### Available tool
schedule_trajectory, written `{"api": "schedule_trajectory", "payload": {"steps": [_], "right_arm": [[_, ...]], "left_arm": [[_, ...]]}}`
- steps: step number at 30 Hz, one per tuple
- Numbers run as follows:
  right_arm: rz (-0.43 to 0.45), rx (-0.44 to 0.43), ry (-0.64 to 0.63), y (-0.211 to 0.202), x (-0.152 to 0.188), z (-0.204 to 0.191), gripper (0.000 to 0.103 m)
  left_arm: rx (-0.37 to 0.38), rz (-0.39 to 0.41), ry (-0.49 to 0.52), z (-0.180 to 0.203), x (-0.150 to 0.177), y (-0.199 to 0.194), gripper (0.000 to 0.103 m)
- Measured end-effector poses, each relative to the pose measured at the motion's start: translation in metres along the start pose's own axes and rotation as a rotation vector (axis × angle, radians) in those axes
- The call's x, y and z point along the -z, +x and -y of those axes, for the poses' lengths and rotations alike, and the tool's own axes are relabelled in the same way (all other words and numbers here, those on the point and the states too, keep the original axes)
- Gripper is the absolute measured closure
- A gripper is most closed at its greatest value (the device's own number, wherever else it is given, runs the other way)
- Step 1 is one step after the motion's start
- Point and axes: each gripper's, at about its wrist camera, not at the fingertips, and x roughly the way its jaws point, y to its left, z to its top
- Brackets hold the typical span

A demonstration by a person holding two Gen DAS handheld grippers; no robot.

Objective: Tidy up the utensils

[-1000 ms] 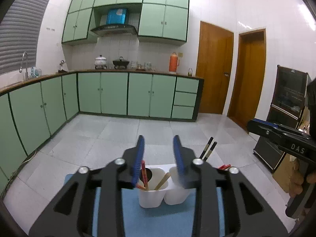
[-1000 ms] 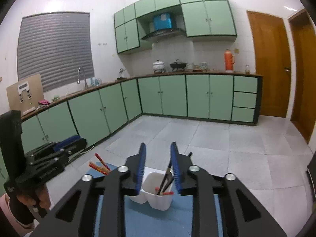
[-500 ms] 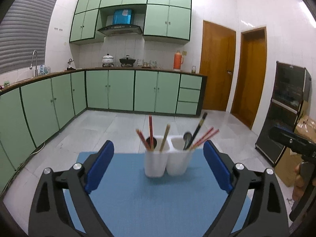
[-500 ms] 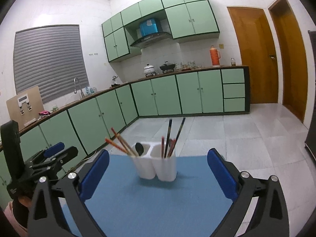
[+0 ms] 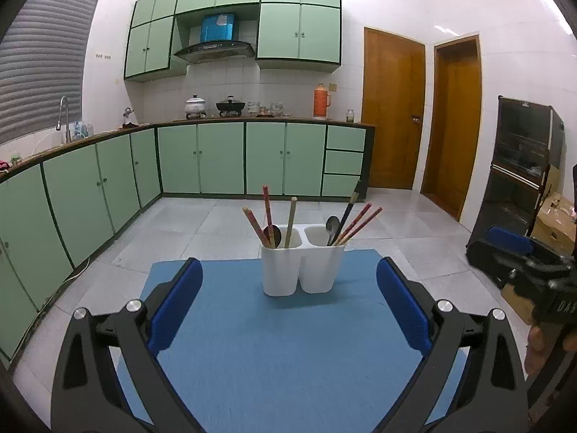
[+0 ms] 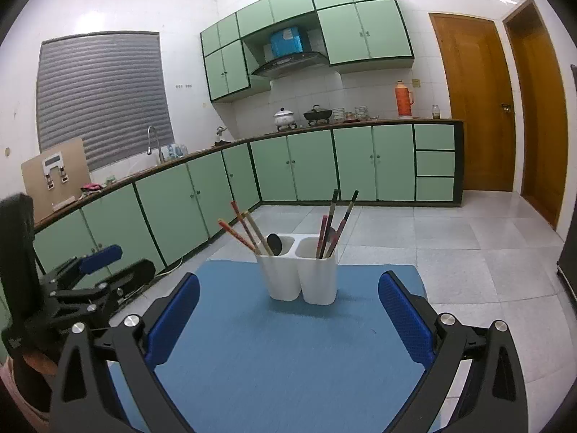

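A white two-compartment utensil holder (image 5: 301, 269) stands upright near the far edge of a blue mat (image 5: 281, 353). It holds red and wooden chopsticks (image 5: 268, 222), dark chopsticks (image 5: 348, 213) and two spoons (image 5: 331, 225). It also shows in the right wrist view (image 6: 301, 278). My left gripper (image 5: 288, 303) is open and empty, well back from the holder. My right gripper (image 6: 288, 306) is open and empty, also back from it. Each gripper shows at the edge of the other's view.
The blue mat (image 6: 288, 342) covers a small table with floor on all sides. Green kitchen cabinets (image 5: 238, 158) run along the back and left walls. A dark cabinet (image 5: 519, 180) and cardboard boxes (image 5: 555, 216) stand at the right. Two wooden doors (image 5: 393, 112) are behind.
Both grippers opened wide and pulled back from the holder. A second ago each was nearly shut close over its compartments.
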Motion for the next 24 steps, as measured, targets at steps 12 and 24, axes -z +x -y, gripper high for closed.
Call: {"api": "schedule_trajectory", "payload": {"steps": [12, 24], "right_arm": [[0.005, -0.009, -0.026, -0.011, 0.002, -0.012, 0.006], [-0.003, -0.012, -0.046, -0.007, 0.003, -0.018, 0.006]], "left_arm": [[0.005, 0.004, 0.016, 0.007, 0.005, -0.013, 0.009], [0.000, -0.001, 0.011, 0.009, 0.008, -0.014, 0.009]]}}
